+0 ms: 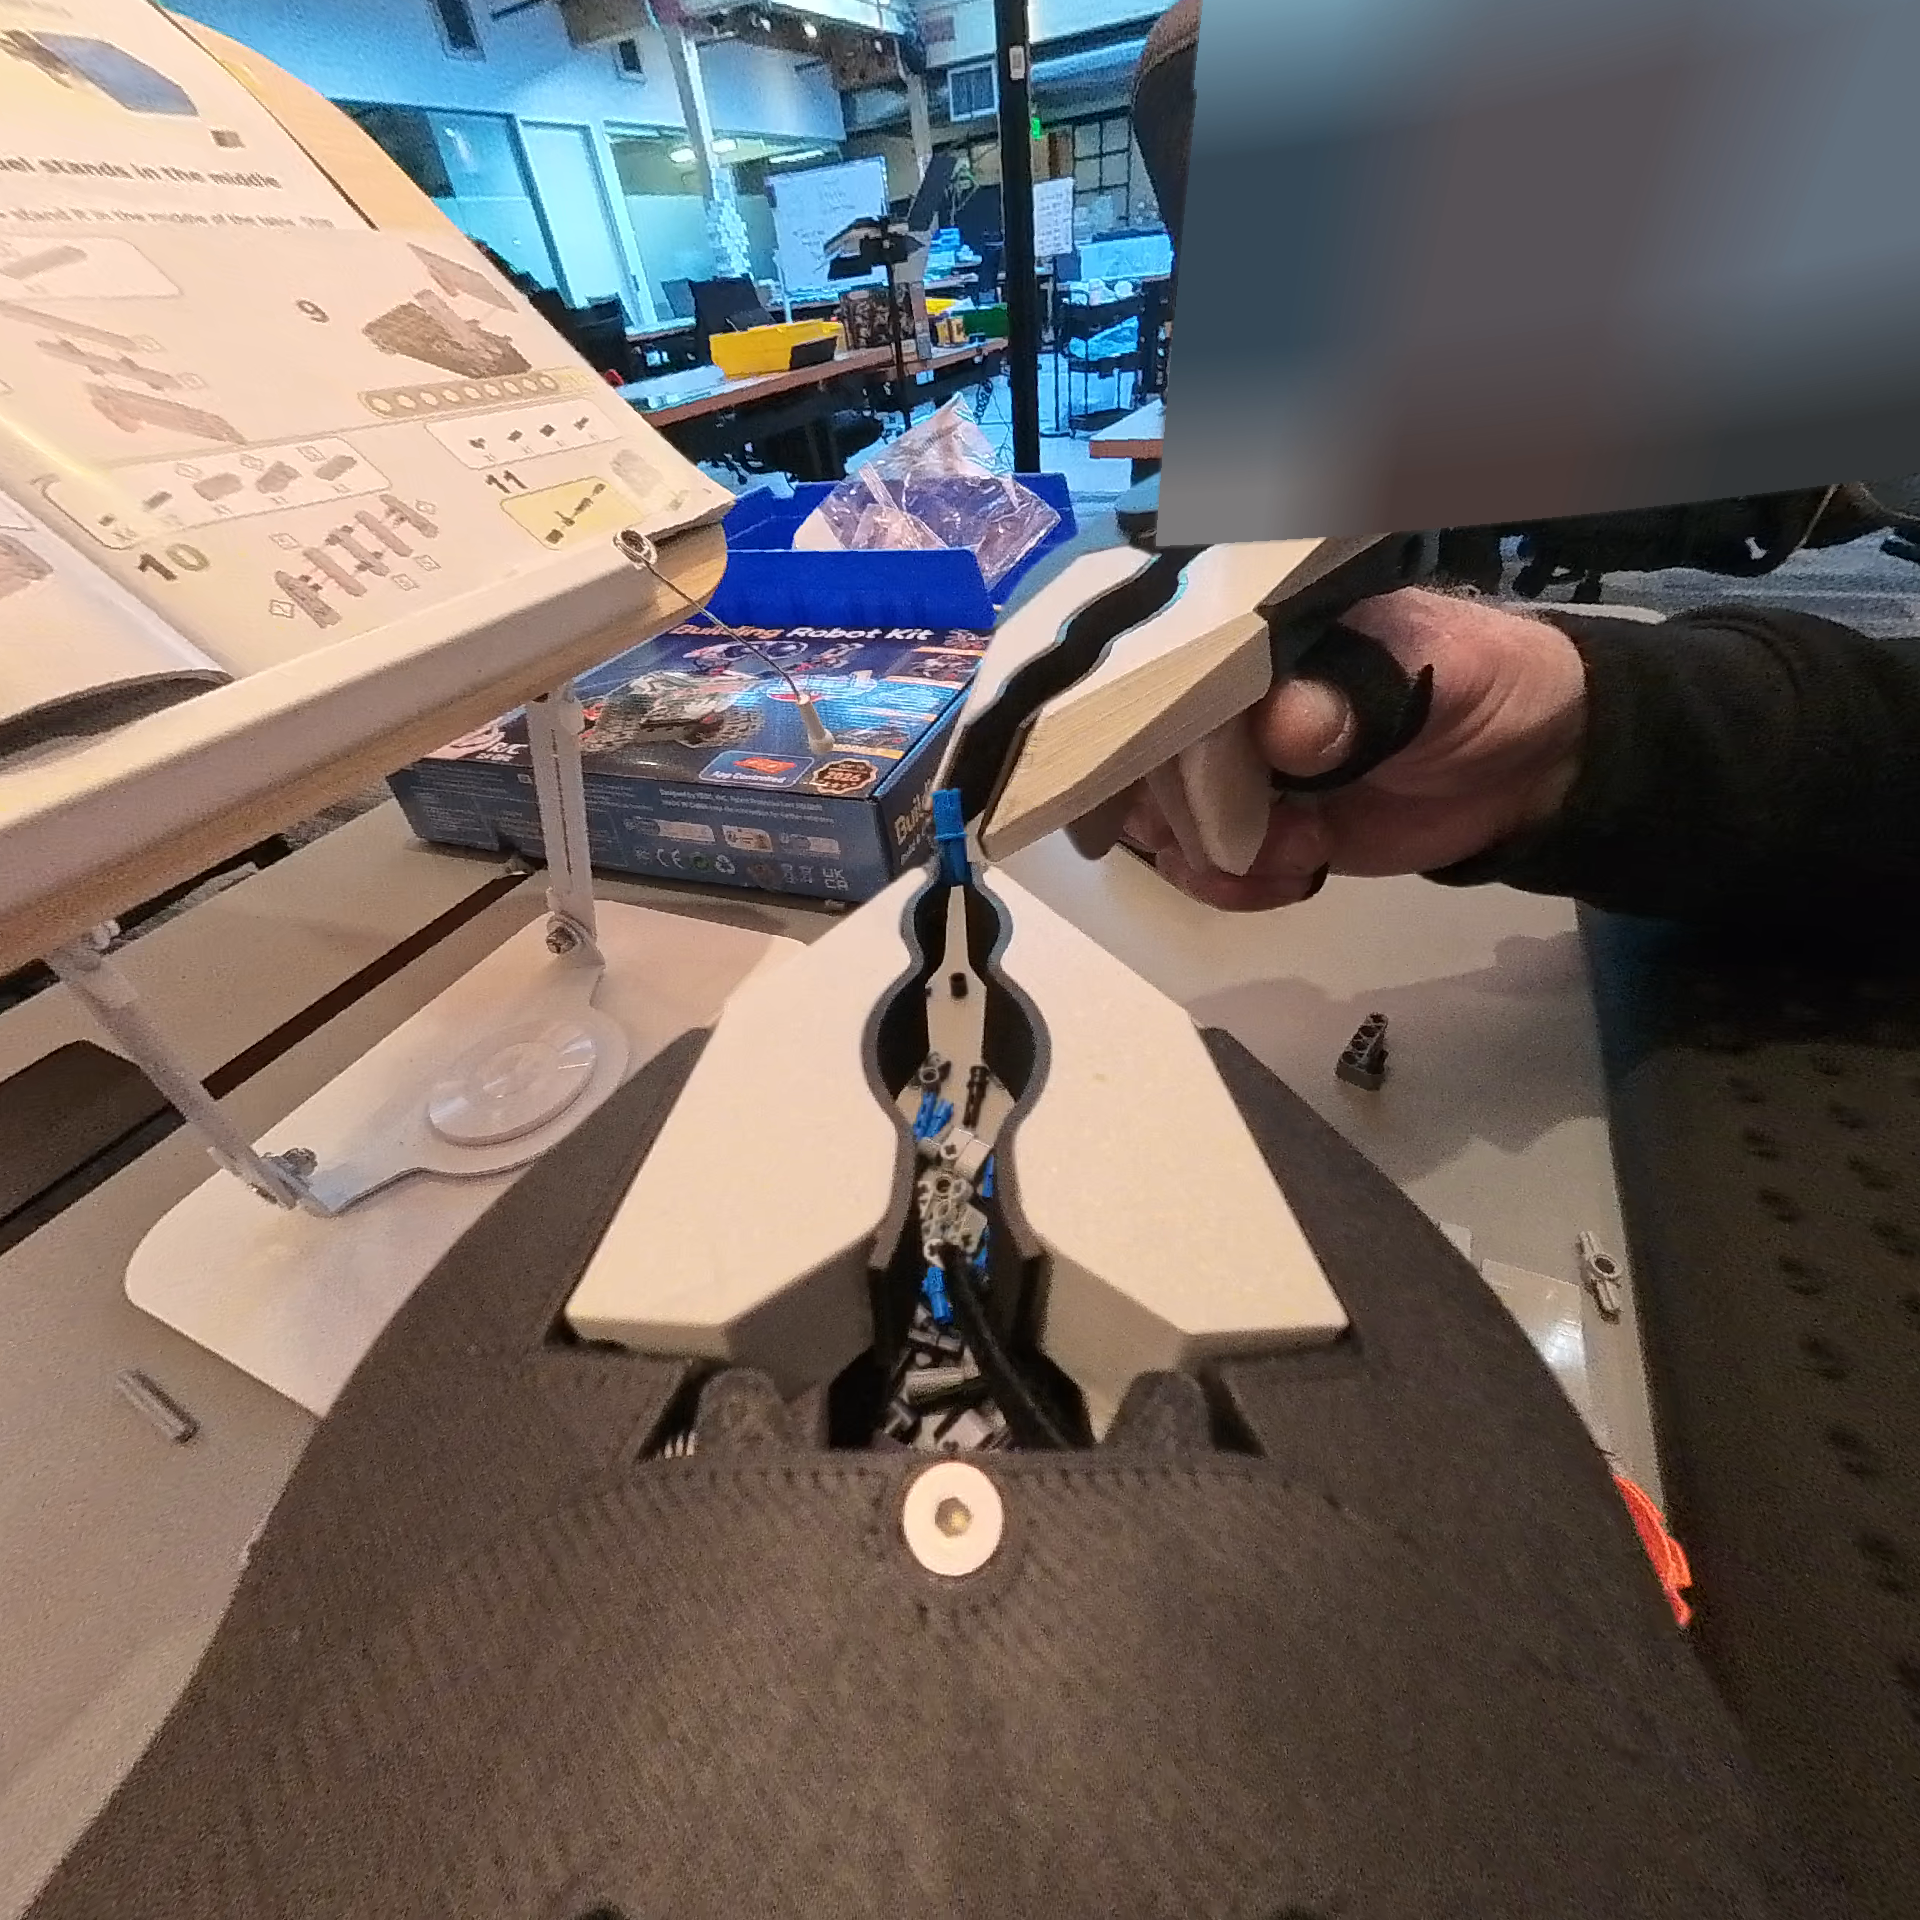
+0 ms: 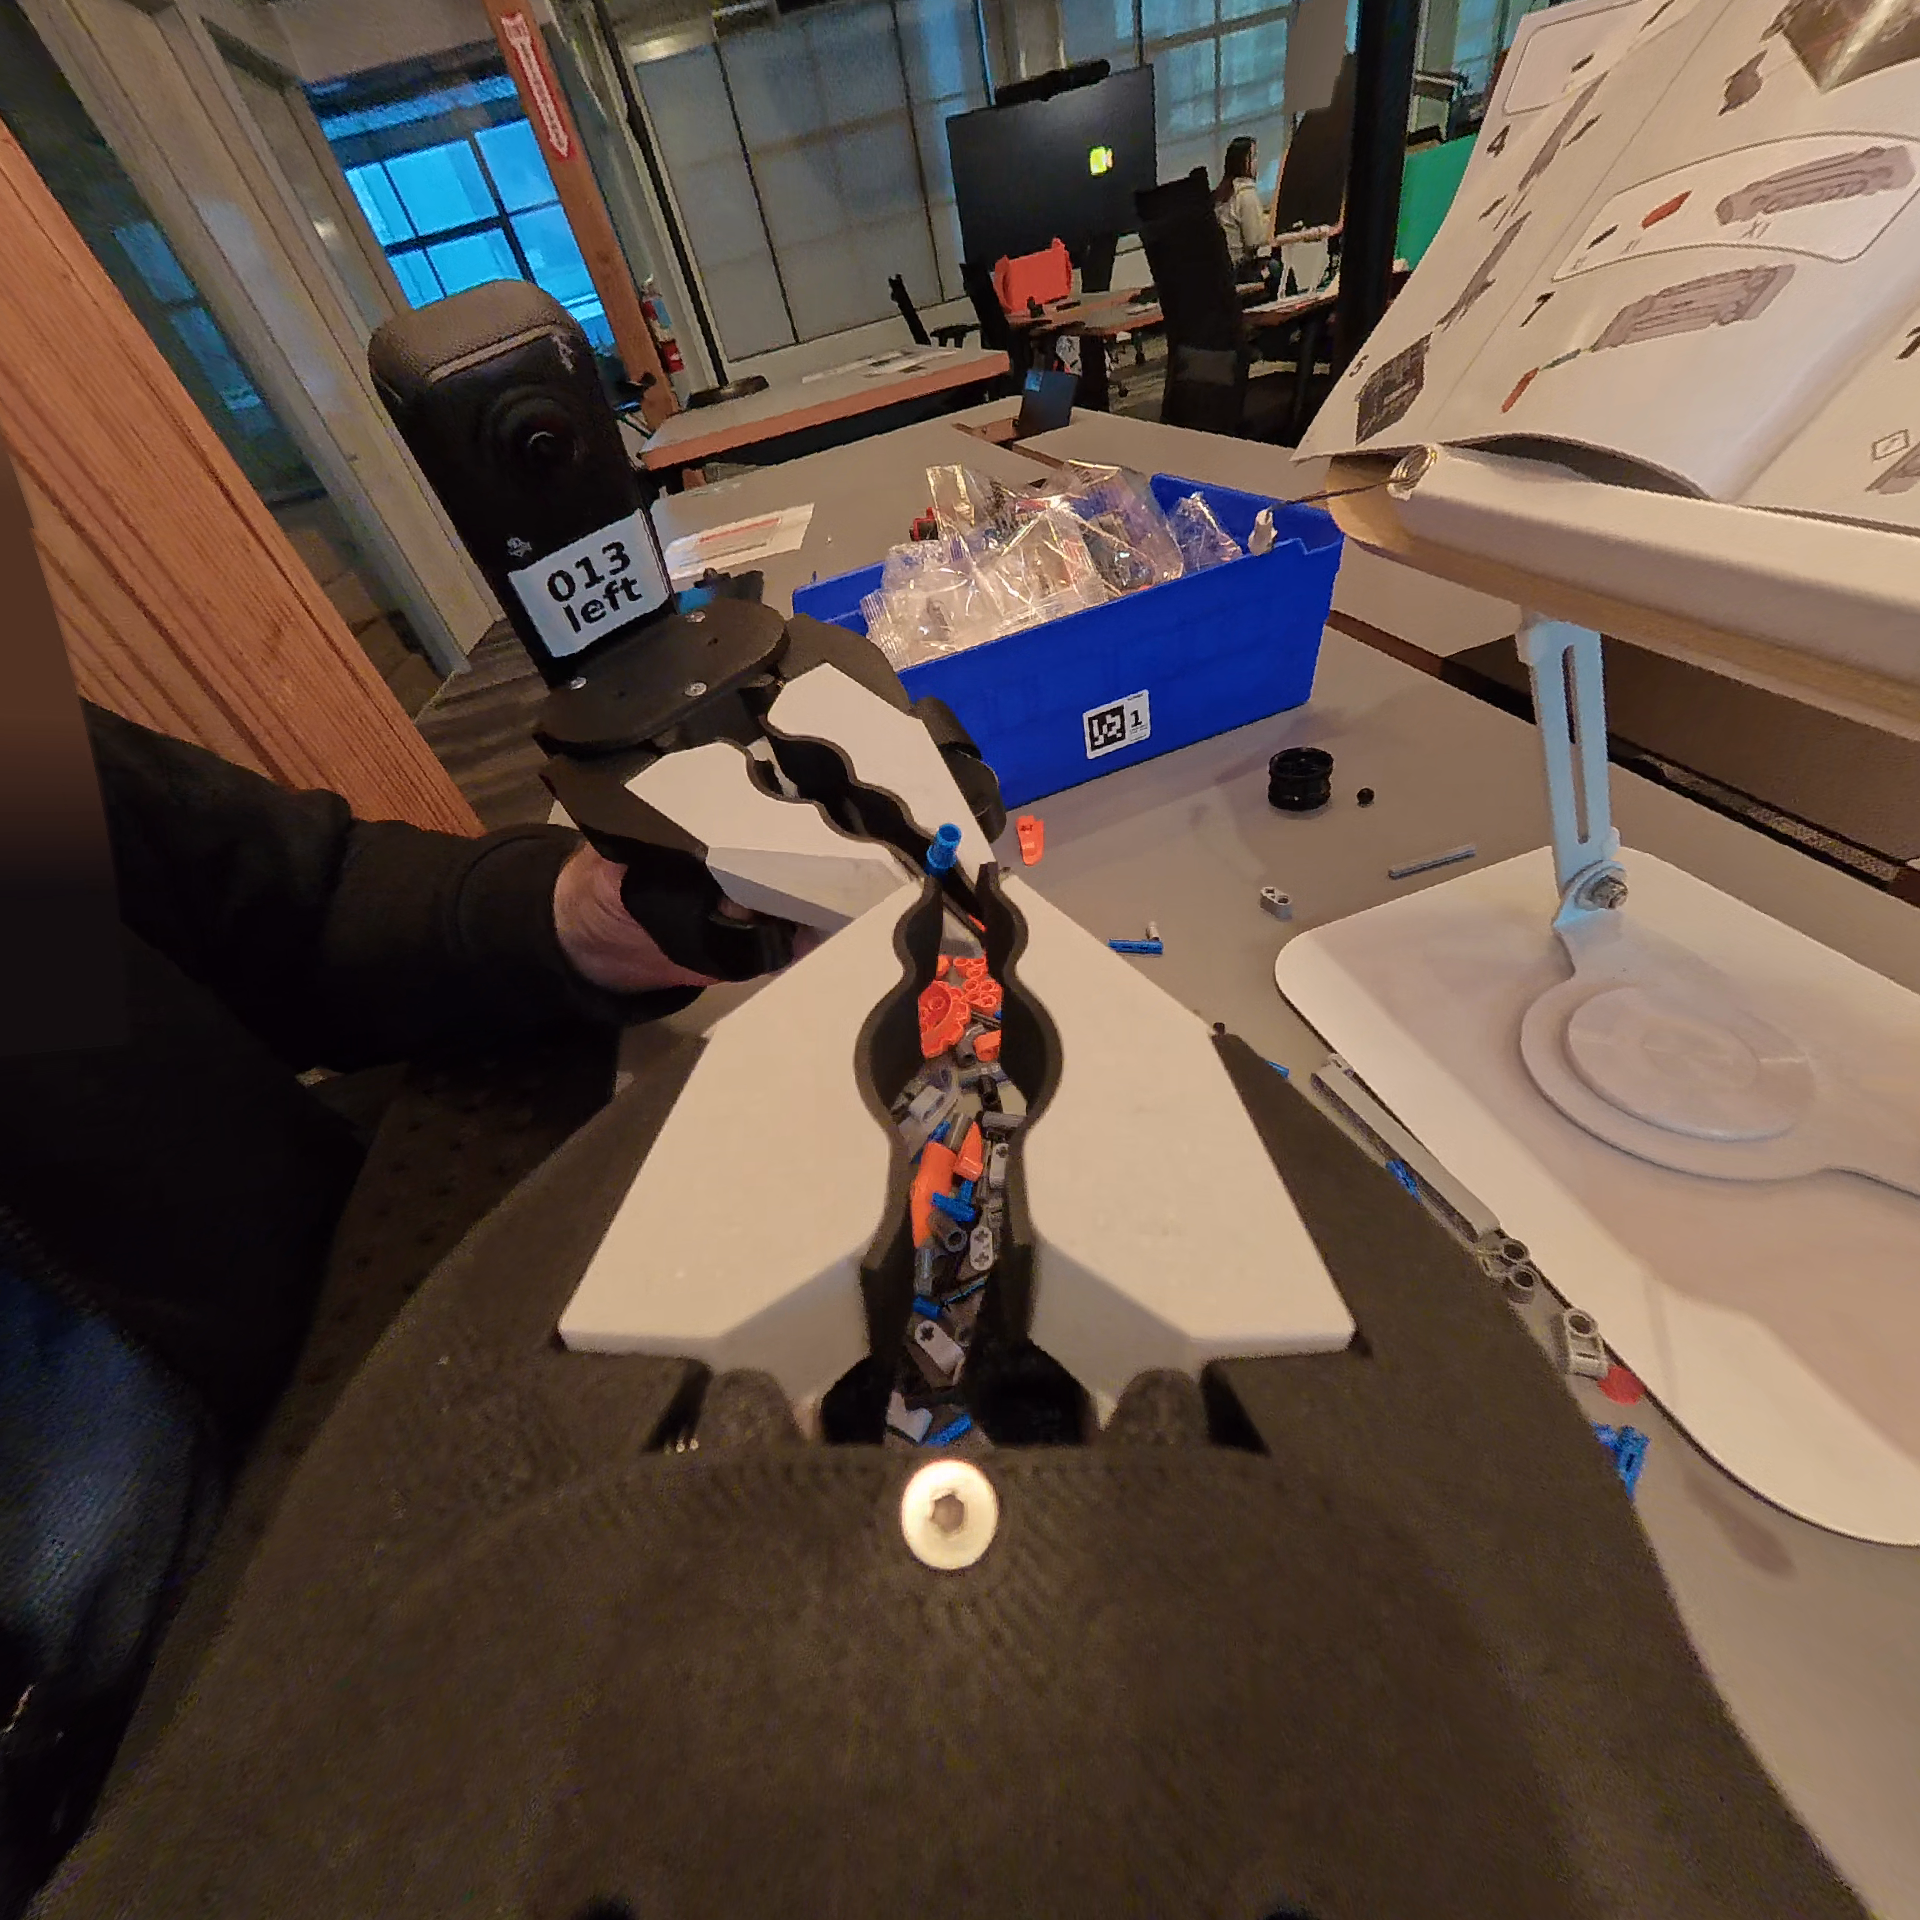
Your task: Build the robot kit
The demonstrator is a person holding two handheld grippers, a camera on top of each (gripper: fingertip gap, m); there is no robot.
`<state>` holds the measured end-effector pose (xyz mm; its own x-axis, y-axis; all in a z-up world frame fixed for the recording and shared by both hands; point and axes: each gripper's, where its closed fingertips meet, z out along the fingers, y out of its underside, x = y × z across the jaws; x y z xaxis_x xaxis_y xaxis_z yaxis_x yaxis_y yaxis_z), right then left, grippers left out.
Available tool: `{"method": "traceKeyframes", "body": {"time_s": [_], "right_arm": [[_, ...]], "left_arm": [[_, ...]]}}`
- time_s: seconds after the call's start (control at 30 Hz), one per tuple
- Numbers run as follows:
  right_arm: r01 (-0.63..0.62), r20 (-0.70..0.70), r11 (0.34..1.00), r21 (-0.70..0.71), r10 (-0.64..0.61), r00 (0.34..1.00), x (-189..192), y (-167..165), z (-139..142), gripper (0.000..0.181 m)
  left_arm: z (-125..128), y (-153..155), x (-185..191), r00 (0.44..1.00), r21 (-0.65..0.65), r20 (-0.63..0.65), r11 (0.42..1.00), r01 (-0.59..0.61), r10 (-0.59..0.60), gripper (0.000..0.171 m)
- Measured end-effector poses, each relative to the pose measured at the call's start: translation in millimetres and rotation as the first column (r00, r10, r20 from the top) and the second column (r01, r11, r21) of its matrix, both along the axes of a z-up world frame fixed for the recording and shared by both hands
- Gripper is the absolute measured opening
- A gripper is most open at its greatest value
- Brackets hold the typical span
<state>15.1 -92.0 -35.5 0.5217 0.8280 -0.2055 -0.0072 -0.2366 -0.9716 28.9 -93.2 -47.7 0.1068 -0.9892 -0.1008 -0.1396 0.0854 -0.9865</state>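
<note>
- Blue pin (image 1: 948, 831): my left gripper (image 1: 954, 883) has its jaws clamped on it, pin upright at the tips, at 12 o'clock in my left view.
- My right gripper (image 2: 961, 883) meets that pin from 1 o'clock; whether its jaws grip anything I cannot tell.
- Loose grey, blue and orange parts (image 2: 961, 1143) lie on the counter (image 2: 1195, 862) beneath.
- A blue bin (image 2: 1091, 665) of bagged parts sits at 12 o'clock, an instruction booklet (image 1: 260, 395) on a white stand (image 2: 1579, 1039) beside it.

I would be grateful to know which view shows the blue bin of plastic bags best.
The right wrist view: the blue bin shows whole, with bags and front sticker. The left wrist view shows only part of it, behind the kit box.
</note>
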Motion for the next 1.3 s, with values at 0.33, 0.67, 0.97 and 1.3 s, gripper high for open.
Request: {"method": "traceKeyframes", "body": {"time_s": [0.33,0.67,0.97,1.3], "right_arm": [[-0.019,-0.029,1.0,-0.005,0.019,0.999,-5,-2,0,0.005],[-0.001,0.012,1.0,0.015,0.0,1.0,-6,-3,0,0.003],[0.001,0.033,1.0,0.03,-0.002,0.999,-6,-4,0,0.003],[0.01,0.08,0.999,0.044,-0.014,0.997,-3,-4,-3,0.003]], "left_arm": [[-5,-1,3,1.0,0.018,-0.023,1.0,-0.005,0.005,0.0],[-7,-1,3,0.999,0.059,-0.046,0.998,-0.022,0.025,0.0],[-7,-2,3,0.998,0.075,-0.05,0.997,-0.022,0.026,0.0],[-12,-2,5,0.997,0.074,-0.075,0.997,-0.015,0.021,0.001]]}}
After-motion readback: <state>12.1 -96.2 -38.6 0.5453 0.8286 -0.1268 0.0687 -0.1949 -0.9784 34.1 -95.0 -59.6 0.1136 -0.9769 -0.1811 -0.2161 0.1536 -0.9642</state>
